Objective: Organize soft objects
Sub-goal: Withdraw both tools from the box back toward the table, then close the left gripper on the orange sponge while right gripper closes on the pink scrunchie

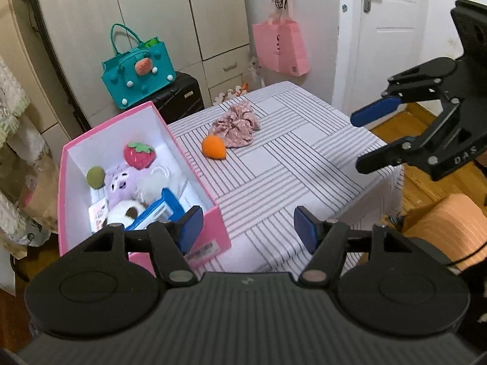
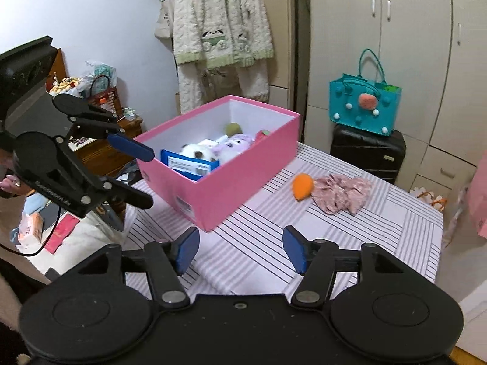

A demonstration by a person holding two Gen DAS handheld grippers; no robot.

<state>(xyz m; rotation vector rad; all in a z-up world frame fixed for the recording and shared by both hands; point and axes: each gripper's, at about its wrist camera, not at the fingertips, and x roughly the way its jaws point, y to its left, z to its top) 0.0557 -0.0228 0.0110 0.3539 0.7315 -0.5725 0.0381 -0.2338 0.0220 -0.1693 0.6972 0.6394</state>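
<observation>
A pink box (image 1: 219, 222) (image 2: 231, 188) stands on the left of the striped table (image 1: 289, 158) (image 2: 249, 252). It holds a strawberry plush (image 1: 139, 155), a purple plush (image 1: 120, 182) (image 2: 234, 143), a green ball (image 1: 96, 177), a white plush (image 2: 194, 152) and a blue packet (image 1: 158, 210) (image 2: 188, 164). An orange plush (image 1: 214, 147) (image 2: 302, 185) lies on the cloth, touching a pink floral scrunchie (image 1: 236, 124) (image 2: 341, 193). My left gripper (image 1: 247, 222) (image 2: 150, 178) hovers open by the box's near end, empty. My right gripper (image 2: 240, 243) (image 1: 359, 141) is open over the table's near edge, empty.
A teal handbag (image 1: 137, 73) (image 2: 363, 106) sits on a black suitcase (image 1: 179, 97) beyond the table, before wardrobe doors. A pink tote (image 1: 280, 45) hangs on the wall near a white door (image 1: 392, 30). A fluffy robe (image 2: 219, 30) hangs behind the box.
</observation>
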